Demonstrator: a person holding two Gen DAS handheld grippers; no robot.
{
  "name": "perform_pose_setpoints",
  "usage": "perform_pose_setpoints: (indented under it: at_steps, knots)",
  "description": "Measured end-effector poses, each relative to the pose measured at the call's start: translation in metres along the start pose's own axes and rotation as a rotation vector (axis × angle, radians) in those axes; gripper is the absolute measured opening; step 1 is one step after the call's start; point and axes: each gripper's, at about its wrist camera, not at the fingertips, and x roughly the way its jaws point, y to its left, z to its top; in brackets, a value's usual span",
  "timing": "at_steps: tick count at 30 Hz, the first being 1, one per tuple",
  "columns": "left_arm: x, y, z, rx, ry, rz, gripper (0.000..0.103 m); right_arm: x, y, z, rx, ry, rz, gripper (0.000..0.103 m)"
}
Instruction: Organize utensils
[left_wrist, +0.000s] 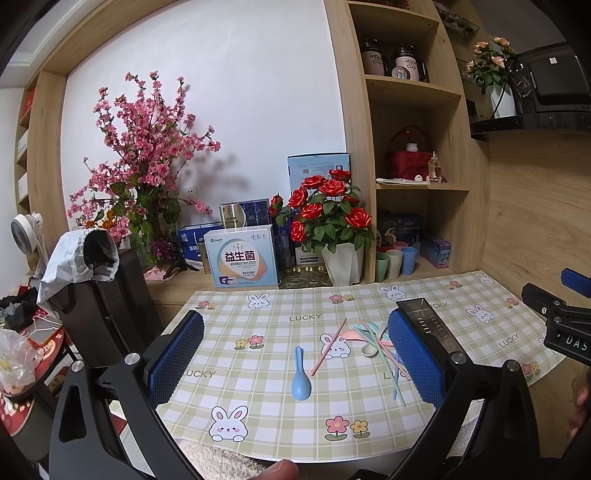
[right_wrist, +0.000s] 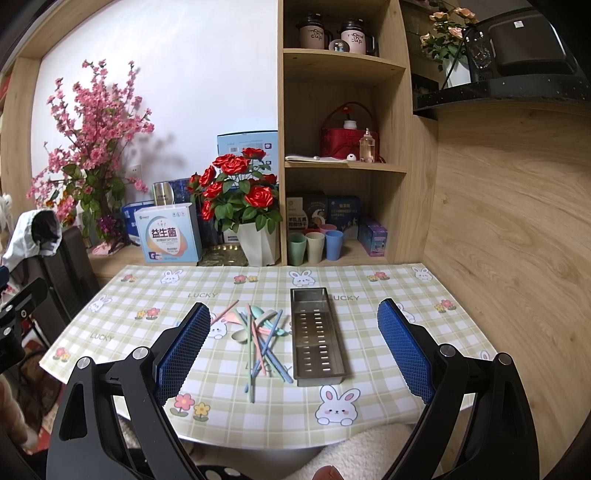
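Observation:
A blue spoon (left_wrist: 301, 376) lies alone on the checked tablecloth (left_wrist: 258, 406). A pile of pastel spoons and chopsticks (right_wrist: 260, 332) lies just left of a perforated steel tray (right_wrist: 316, 334); the pile also shows in the left wrist view (left_wrist: 369, 341), with a pink chopstick (left_wrist: 328, 347) at its left. My left gripper (left_wrist: 295, 365) is open and empty, held above the near table edge with the blue spoon between its fingers in view. My right gripper (right_wrist: 295, 354) is open and empty, above the pile and the tray's near end.
At the table's back stand a white pot of red roses (right_wrist: 258, 242), boxes (right_wrist: 168, 236), three pastel cups (right_wrist: 316, 245) and a wooden shelf unit (right_wrist: 343, 147). A dark chair (left_wrist: 107, 302) stands left of the table. A wood-panel wall (right_wrist: 498, 221) borders the right.

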Motion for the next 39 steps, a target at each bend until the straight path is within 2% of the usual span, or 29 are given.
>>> perform_pose_setpoints:
  at_steps: [20,27,30,34,39]
  knots:
    - [-0.001,0.001,0.004,-0.004,-0.004,0.003,0.098,0.0,0.0,0.0,0.001,0.0,0.001,0.089]
    - [0.002,0.011,0.009,-0.044,0.013,-0.008,0.098,0.002,-0.007,0.002,0.02,0.025,0.0,0.089]
    - [0.006,0.016,0.012,-0.052,0.021,-0.034,0.098,0.012,-0.016,0.008,0.032,0.028,0.026,0.089]
    - [0.017,0.023,0.022,-0.009,0.0,-0.05,0.098,0.028,-0.018,0.021,-0.007,0.02,0.045,0.089]
    - [0.051,0.039,0.032,0.001,0.007,-0.071,0.098,0.061,-0.028,0.038,0.038,0.018,0.087,0.089]
